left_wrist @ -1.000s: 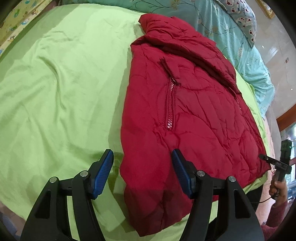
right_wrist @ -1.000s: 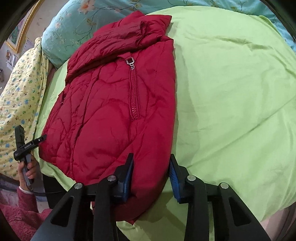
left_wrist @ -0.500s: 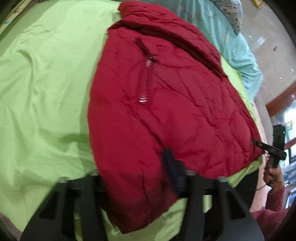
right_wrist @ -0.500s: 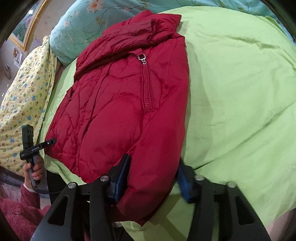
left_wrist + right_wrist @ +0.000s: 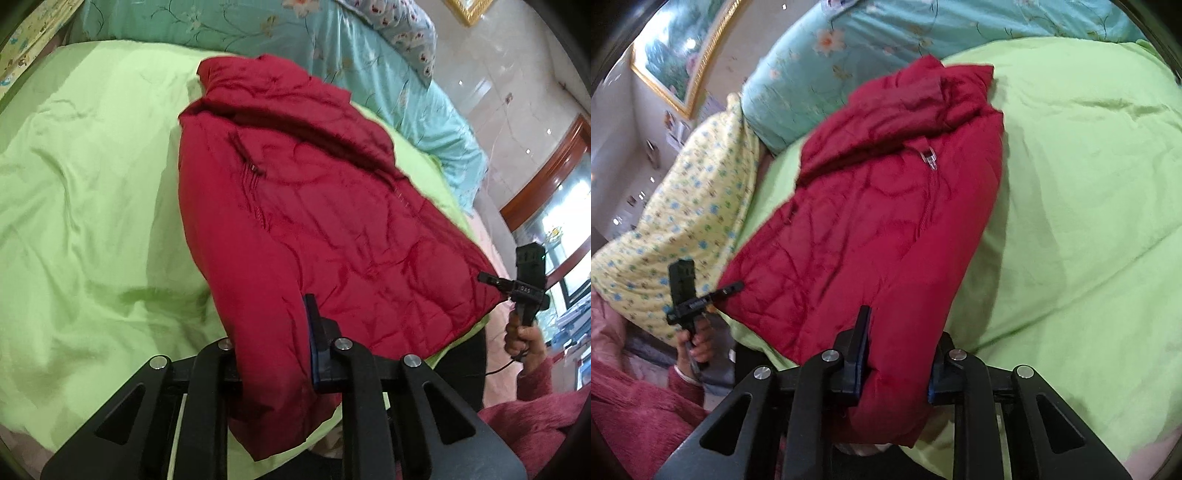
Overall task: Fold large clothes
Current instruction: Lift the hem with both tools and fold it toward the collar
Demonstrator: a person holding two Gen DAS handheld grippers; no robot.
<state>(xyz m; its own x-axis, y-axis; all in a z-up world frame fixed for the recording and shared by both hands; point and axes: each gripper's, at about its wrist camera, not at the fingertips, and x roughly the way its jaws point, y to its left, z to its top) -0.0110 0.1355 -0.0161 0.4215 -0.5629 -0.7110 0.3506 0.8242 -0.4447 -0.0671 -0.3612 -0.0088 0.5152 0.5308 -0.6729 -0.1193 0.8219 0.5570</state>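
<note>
A red quilted jacket (image 5: 314, 206) lies zip-up on a green bed sheet (image 5: 92, 184), collar at the far end. My left gripper (image 5: 273, 325) is shut on the jacket's near hem corner, which bunches between the pads and hangs below them. In the right wrist view the jacket (image 5: 886, 221) reaches my right gripper (image 5: 901, 332), whose jaws are closing and press on the other near hem corner. Both corners are held up off the sheet (image 5: 1089, 184). Each view also shows the other gripper, small, at the jacket's far corner: the right gripper (image 5: 493, 281), the left gripper (image 5: 733, 287).
A teal flowered quilt (image 5: 369, 74) is piled behind the collar. A yellow flowered blanket (image 5: 683, 206) lies beside the jacket. The bed's near edge runs just under both grippers. A person's hand (image 5: 524, 339) and dark pink sleeve (image 5: 535, 417) are close by.
Both grippers closed on the jacket's near hem and rose with it. The left one went from wide open around the corner to shut on it. The near edge now hangs off the sheet.
</note>
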